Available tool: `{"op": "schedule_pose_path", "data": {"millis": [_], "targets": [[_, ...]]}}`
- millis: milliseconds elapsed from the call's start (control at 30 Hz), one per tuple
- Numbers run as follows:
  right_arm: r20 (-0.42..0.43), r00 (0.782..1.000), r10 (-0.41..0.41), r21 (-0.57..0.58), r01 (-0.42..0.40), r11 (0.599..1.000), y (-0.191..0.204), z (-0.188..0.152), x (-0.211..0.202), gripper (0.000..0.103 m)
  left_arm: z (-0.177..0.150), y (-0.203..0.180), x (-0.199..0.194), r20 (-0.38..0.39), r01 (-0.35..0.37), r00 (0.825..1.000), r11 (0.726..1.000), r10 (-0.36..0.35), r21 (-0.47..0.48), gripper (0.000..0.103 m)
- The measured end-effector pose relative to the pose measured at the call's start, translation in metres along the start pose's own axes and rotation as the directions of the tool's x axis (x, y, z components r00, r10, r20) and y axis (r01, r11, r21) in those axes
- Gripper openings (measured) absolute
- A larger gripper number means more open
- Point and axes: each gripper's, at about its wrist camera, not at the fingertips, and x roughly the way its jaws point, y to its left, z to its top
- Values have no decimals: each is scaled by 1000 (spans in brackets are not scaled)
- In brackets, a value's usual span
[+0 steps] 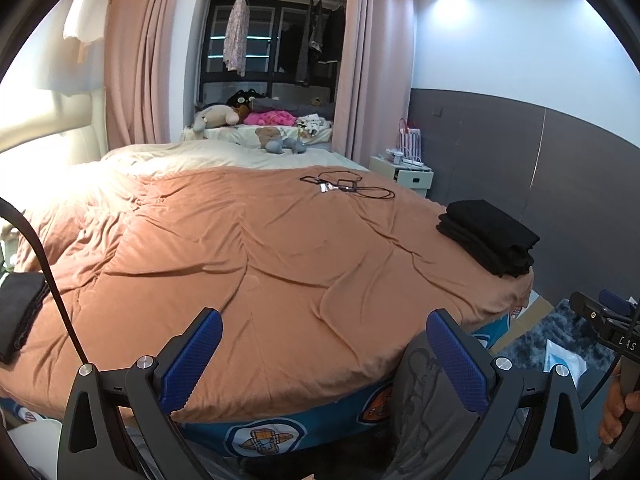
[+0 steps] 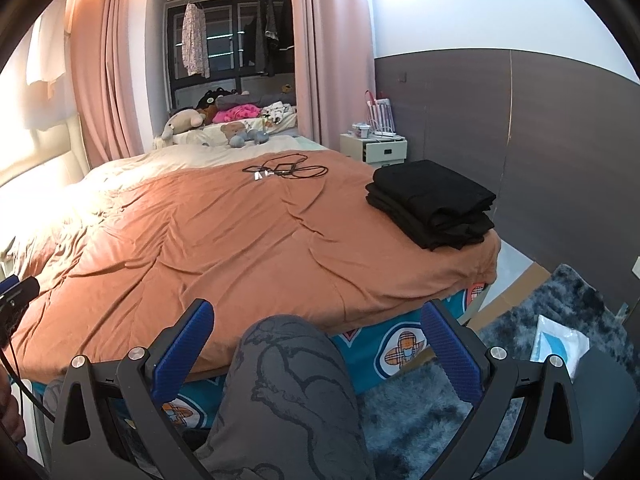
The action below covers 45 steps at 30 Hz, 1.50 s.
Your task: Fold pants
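While both claws hover empty: scene at the foot of the bed (image 1: 280, 264)
Left claw (image 1: 324, 360): spread wide
Right claw (image 2: 320, 356): spread wide
Pants: folded black stack (image 2: 432, 208) at bed's right corner
Risk: stack sits near the edge, so a nudge could tip it off

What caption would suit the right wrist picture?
Open right gripper hovers before an orange duvet, folded black pants stacked at its right corner.
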Motion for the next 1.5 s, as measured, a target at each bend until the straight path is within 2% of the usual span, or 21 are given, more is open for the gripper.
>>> {"op": "schedule_pose_path", "data": {"millis": [1500], "targets": [[-13,1000,5,-18,-6,1000,-12,4,6,103,-10,2,-3,-9,10,1000,1000,-11,-15,103]]}}
